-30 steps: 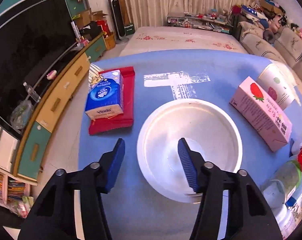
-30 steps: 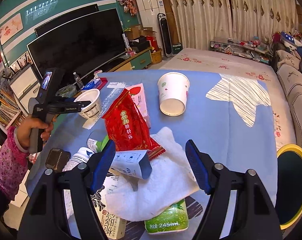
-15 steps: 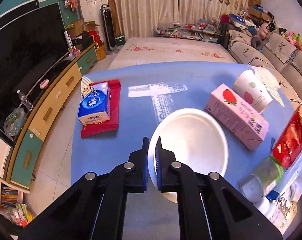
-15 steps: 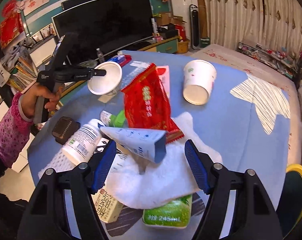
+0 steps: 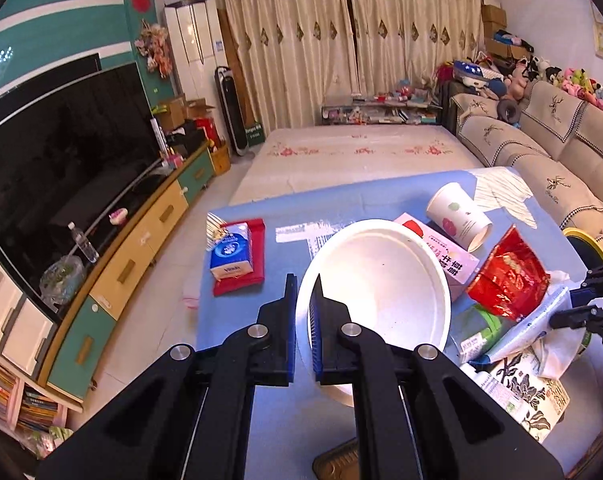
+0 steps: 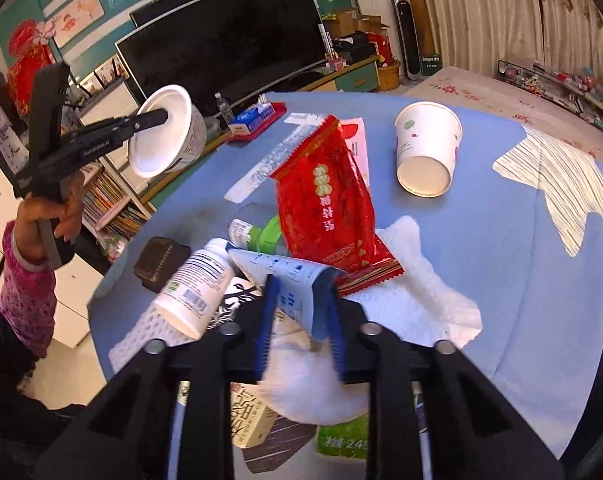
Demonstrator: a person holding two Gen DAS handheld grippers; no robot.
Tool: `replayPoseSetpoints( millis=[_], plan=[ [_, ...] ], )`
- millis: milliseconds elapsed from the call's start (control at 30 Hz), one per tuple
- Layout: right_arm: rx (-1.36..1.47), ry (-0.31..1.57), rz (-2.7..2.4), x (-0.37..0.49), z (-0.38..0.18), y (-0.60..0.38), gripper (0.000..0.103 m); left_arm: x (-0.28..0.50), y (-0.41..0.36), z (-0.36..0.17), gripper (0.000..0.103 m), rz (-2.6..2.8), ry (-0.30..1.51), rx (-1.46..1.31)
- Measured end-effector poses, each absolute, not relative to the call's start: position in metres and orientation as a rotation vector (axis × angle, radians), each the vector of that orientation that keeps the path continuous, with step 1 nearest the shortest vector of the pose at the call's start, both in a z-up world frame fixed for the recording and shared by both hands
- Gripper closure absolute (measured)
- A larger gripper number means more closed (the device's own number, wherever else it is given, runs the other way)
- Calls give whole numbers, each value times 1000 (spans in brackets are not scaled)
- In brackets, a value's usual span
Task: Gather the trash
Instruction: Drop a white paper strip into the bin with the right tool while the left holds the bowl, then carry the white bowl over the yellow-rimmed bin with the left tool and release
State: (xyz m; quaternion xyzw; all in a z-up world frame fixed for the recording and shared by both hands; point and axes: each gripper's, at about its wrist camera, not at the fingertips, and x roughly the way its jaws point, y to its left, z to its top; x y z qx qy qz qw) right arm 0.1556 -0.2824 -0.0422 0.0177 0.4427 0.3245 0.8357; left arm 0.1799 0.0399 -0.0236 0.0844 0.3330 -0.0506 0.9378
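Note:
My left gripper (image 5: pixel 303 312) is shut on the rim of a white paper bowl (image 5: pixel 381 284) and holds it tilted above the blue table (image 5: pixel 237 412). The bowl also shows in the right wrist view (image 6: pixel 163 136), held high at the left. My right gripper (image 6: pixel 301 308) is shut on the flat end of a white and blue tube (image 6: pixel 285 276), lifted over a white paper towel (image 6: pixel 421 300). A red snack bag (image 6: pixel 325 204) leans against the tube. It also shows in the left wrist view (image 5: pixel 509 276).
On the table lie a paper cup on its side (image 6: pixel 427 148), a pink carton (image 5: pixel 445 256), a white bottle (image 6: pixel 193 288), a green bottle (image 6: pixel 257 232), a dark box (image 6: pixel 159 258), a tissue pack on a red packet (image 5: pixel 233 256) and cartons near me. A yellow-rimmed bin (image 5: pixel 585 240) stands at the right.
My left gripper shut on the bowl's rim and lifted it off the table. My right gripper shut on the tube's end and raised it.

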Motion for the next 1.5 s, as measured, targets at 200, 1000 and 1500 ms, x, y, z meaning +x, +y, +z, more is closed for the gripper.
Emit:
replayPoseSetpoints(
  millis=[200, 1000, 1500],
  plan=[
    [56, 856, 670, 126, -17, -294, 97, 146, 37, -3, 96, -122, 637, 173],
    [174, 870, -149, 94, -53, -542, 97, 71, -67, 11, 96, -263, 602, 206],
    [243, 924, -226, 102, -104, -581, 70, 75, -152, 9, 96, -374, 614, 251]
  ],
)
